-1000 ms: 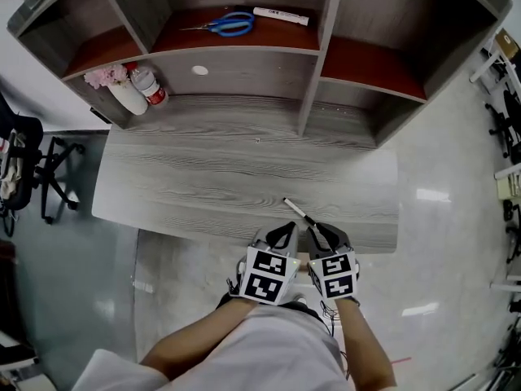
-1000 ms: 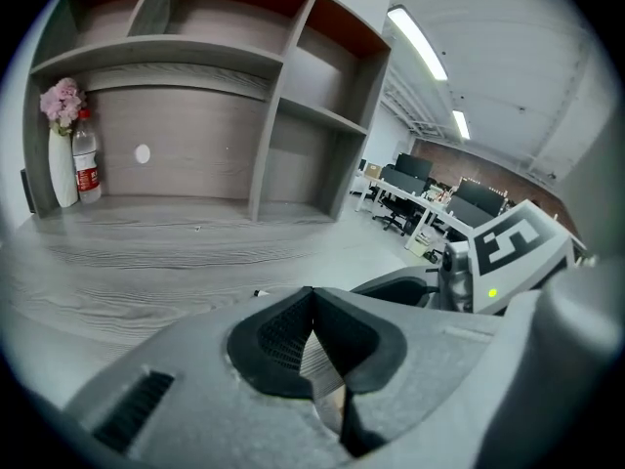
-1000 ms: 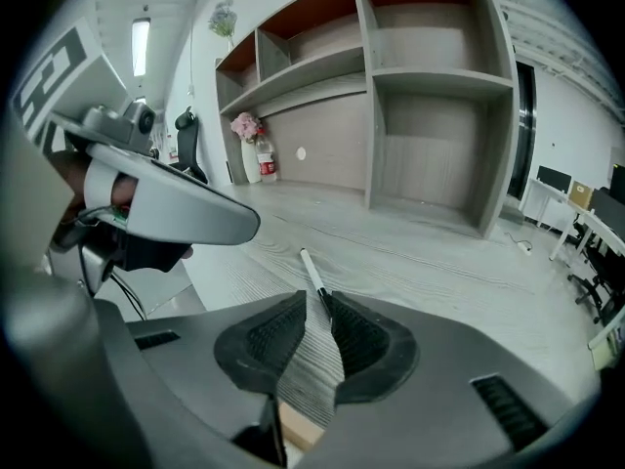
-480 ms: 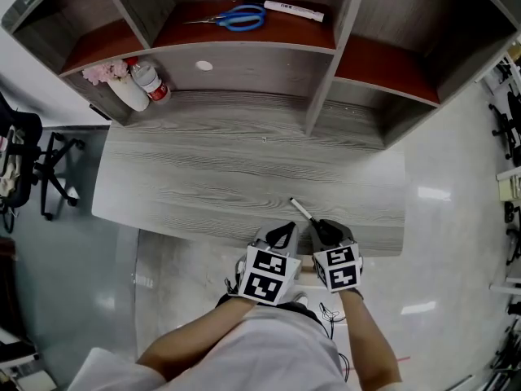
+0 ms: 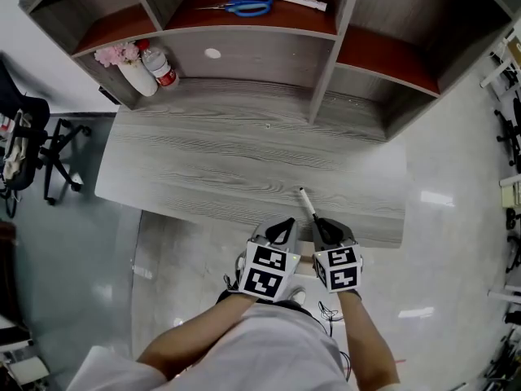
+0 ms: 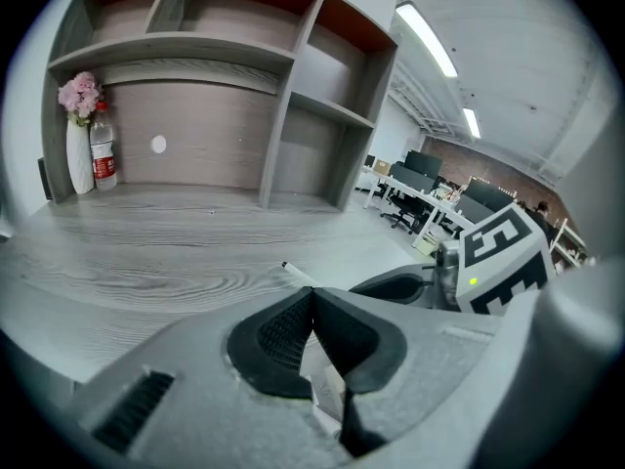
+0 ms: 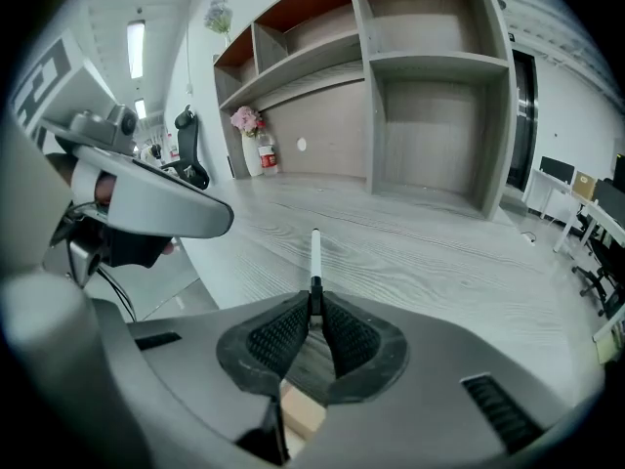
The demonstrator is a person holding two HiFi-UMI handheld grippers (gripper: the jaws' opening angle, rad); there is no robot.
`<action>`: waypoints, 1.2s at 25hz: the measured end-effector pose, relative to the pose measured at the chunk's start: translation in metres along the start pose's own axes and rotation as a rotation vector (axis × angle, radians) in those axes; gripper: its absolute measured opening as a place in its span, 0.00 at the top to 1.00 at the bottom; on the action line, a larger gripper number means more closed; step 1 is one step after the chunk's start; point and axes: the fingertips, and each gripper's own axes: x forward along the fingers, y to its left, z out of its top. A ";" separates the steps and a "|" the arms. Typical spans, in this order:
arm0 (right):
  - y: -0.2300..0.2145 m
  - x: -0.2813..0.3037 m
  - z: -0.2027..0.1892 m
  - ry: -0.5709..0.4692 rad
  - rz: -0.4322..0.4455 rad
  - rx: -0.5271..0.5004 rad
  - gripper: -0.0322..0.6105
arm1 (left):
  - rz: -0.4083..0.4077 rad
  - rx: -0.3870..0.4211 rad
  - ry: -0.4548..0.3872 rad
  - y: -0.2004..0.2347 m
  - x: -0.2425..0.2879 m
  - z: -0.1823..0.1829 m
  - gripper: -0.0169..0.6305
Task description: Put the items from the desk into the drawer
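The right gripper (image 7: 314,313) is pinching the dark end of a white pen (image 7: 314,252) between its fingers, with the white barrel sticking straight out ahead over the near edge of the bench (image 5: 203,161); gripping it by the very end is likely leaving the barrel free to be lowered tip-first into a drawer. No drawer is clearly showing, though one may be sitting under the near edge of the bench, where a pale wooden piece is peeking out between the two grippers. The left gripper (image 6: 312,296) is hovering beside the right one at that same edge with its fingers pressed together on nothing, probably waiting to work the drawer. Scissors (image 5: 244,5) and a white marker (image 5: 299,1) are lying on the shelf unit (image 5: 326,39) at the back of the bench, probably waiting their turn. Compared with a second ago, the pen is now pointing more steeply toward the back of the bench rather than slanting toward its left side, and its tip is reaching farther in over the bench. Both grippers are otherwise staying at the near edge.
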 end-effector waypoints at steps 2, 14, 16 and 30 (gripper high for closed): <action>0.002 -0.008 -0.006 -0.005 0.005 0.000 0.89 | 0.009 -0.004 -0.001 -0.007 -0.003 -0.006 0.97; 0.014 -0.063 -0.055 -0.038 0.036 0.008 0.89 | 0.062 -0.031 -0.024 -0.055 -0.015 -0.041 0.97; 0.016 -0.072 -0.064 -0.042 0.038 0.009 0.89 | 0.072 -0.042 -0.038 -0.060 -0.017 -0.047 0.97; 0.037 -0.097 -0.136 -0.017 0.059 0.049 0.89 | 0.119 -0.082 -0.048 -0.083 -0.023 -0.095 0.97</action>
